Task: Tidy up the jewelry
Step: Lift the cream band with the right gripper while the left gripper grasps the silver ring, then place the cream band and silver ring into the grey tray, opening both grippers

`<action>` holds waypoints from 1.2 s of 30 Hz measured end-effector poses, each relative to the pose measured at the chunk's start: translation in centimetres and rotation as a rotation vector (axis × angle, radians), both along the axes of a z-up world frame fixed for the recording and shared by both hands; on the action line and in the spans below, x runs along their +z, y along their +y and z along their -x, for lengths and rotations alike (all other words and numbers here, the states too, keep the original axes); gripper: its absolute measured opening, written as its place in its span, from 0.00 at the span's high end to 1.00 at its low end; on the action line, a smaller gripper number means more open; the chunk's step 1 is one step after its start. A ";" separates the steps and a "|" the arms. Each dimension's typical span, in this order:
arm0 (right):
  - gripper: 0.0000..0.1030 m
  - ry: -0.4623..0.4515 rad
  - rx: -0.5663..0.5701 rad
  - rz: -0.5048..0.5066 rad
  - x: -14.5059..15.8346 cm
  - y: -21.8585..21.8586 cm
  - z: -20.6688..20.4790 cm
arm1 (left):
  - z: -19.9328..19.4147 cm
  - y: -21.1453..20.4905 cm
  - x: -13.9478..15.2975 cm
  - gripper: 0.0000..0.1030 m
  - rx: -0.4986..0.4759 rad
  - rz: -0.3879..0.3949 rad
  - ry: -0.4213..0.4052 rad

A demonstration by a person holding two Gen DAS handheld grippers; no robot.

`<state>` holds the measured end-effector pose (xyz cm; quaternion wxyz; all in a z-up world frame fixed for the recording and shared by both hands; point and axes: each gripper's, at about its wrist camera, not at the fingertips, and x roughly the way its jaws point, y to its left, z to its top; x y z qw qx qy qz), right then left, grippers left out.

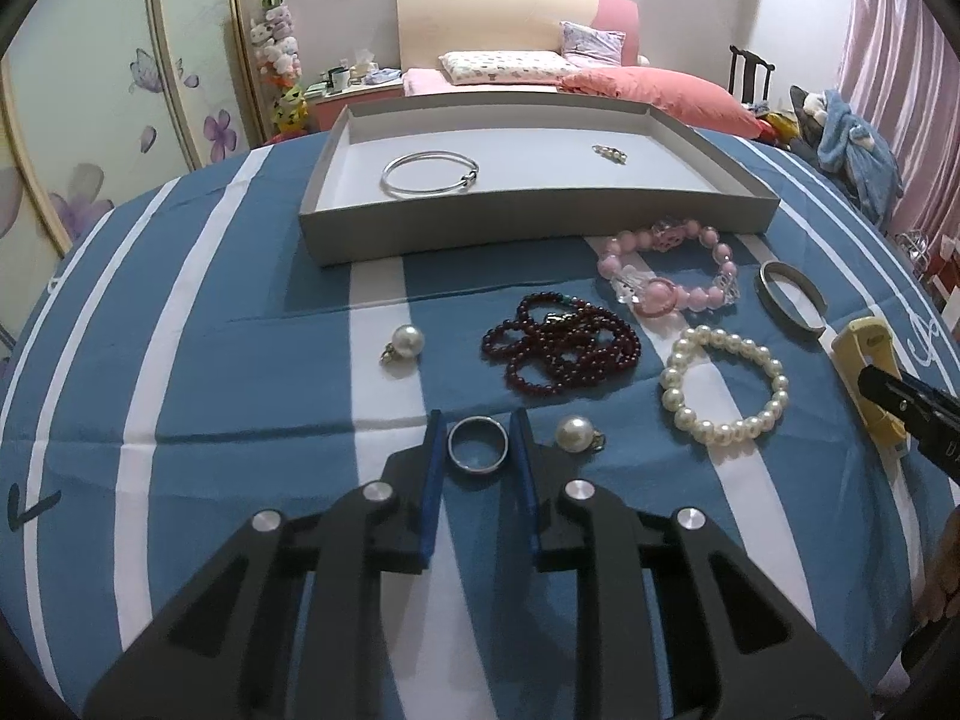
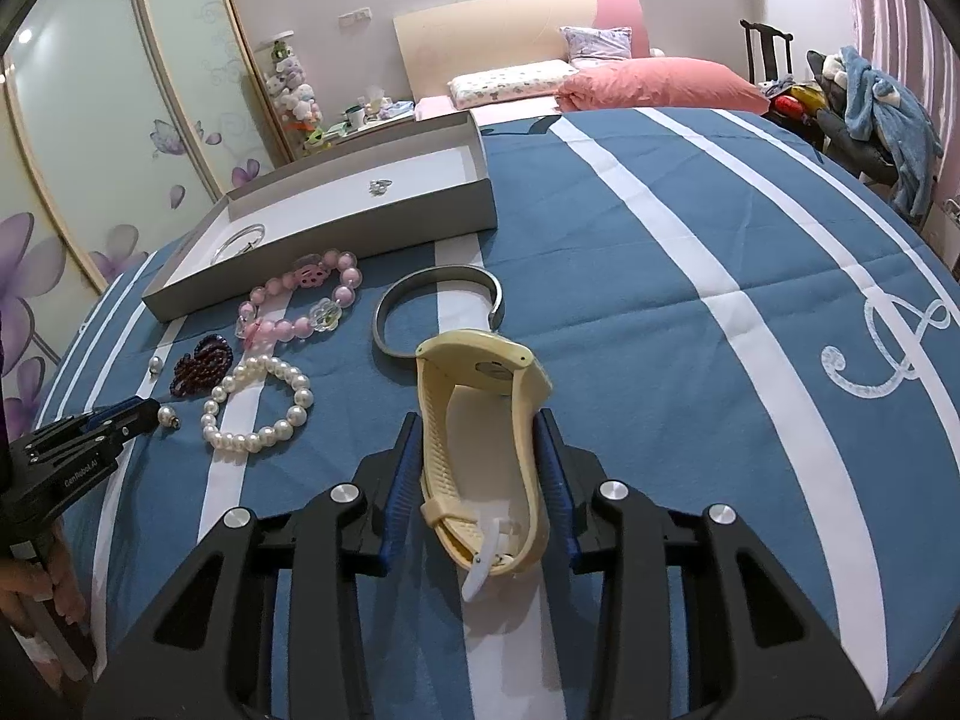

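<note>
While the left tongs (image 1: 478, 441) straddle a silver ring (image 1: 478, 444) without clearly gripping it, the right tongs (image 2: 478, 450) clamp a cream watch (image 2: 483, 438).

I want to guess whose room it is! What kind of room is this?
Most likely a bedroom: a bed with a pink quilt and pillow, stuffed toys stacked in the corner, and a wardrobe door with purple flowers.

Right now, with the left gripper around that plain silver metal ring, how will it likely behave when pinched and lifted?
The plain silver metal ring lies flat between the left gripper fingers, so they can only catch its thin, smooth edge; it may well slip or pop out. It looks rigid and light, so it should not deform. If dropped on edge, its round shape could roll across the blue striped cloth.
</note>
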<state>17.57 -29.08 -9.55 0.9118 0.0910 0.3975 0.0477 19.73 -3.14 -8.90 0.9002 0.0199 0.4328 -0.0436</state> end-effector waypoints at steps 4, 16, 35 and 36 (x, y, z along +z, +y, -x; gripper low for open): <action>0.65 0.001 -0.001 -0.012 0.1 0.0 0.1 | 0.3 0.3 0.2 0.79 0.008 0.016 -0.009; 0.65 -0.087 0.051 -0.030 1.8 1.1 1.1 | 2.3 1.3 1.7 0.79 0.048 0.077 -0.104; 0.65 -0.327 0.129 -0.018 6.7 4.2 2.1 | 5.6 0.9 6.5 0.79 0.066 0.084 -0.349; 0.65 -0.337 0.134 -0.018 6.9 4.3 2.1 | 5.7 0.9 6.6 0.79 0.066 0.084 -0.357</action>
